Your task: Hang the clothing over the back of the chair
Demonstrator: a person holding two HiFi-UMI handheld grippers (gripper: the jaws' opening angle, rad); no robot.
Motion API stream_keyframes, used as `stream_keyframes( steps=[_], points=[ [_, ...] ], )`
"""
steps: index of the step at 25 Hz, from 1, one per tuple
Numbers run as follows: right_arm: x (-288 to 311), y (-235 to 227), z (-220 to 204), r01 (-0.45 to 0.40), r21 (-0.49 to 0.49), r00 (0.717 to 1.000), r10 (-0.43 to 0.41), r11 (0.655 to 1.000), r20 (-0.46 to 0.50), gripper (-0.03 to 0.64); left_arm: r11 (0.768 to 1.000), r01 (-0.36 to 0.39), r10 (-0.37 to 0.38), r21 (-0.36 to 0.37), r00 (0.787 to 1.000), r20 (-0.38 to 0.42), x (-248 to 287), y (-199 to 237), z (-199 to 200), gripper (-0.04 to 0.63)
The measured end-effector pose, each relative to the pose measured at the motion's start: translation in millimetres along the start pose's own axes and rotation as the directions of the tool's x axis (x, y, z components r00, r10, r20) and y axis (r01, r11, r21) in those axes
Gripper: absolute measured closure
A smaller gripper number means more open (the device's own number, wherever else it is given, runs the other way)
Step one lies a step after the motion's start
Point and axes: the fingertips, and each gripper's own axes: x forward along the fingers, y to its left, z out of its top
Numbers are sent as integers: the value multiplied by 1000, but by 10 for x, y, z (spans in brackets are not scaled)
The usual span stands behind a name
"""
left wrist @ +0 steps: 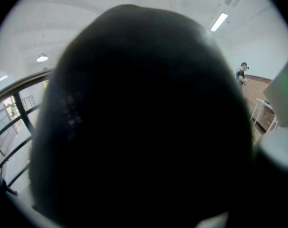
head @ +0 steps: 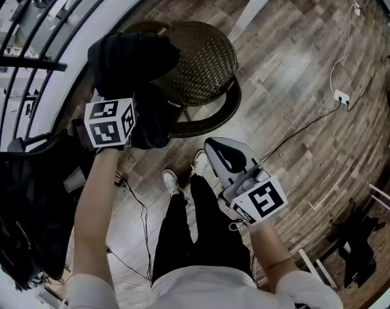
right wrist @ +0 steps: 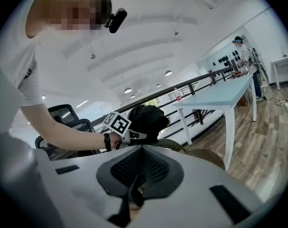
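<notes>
The left claw [head: 138, 111] grasps the black clothing [head: 132, 60] as a thick bundle, just above the left side of the wicker chair [head: 204, 63] and near its dark curved back rail [head: 211, 118]. The cloth covers the left gripper view completely. The right claw [head: 217, 152] is clenched with nothing in it, well apart from the cloth. I judge that a bundle let go in this shape may drop on the seat or slide off the rail to the floor, because it is not spread and nothing else supports it.
</notes>
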Motion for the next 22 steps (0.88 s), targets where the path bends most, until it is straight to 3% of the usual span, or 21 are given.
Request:
stream_keyframes(
  steps=[13,17,22],
  points=[
    [-3,-85,-111,-17,19,999,18,1000,-34,598,990,1,21,138,988,-155,429,-168,-233,448],
    [27,-97,-105,-16,23,999,17,1000,-36,598,977,38,17,211,967,-255,624,-250,-390,443],
    [42,-107,-113,-9,27,999,10,1000,-44,598,953,85,42,292,914,-403,877,-330,-688,422]
  ],
)
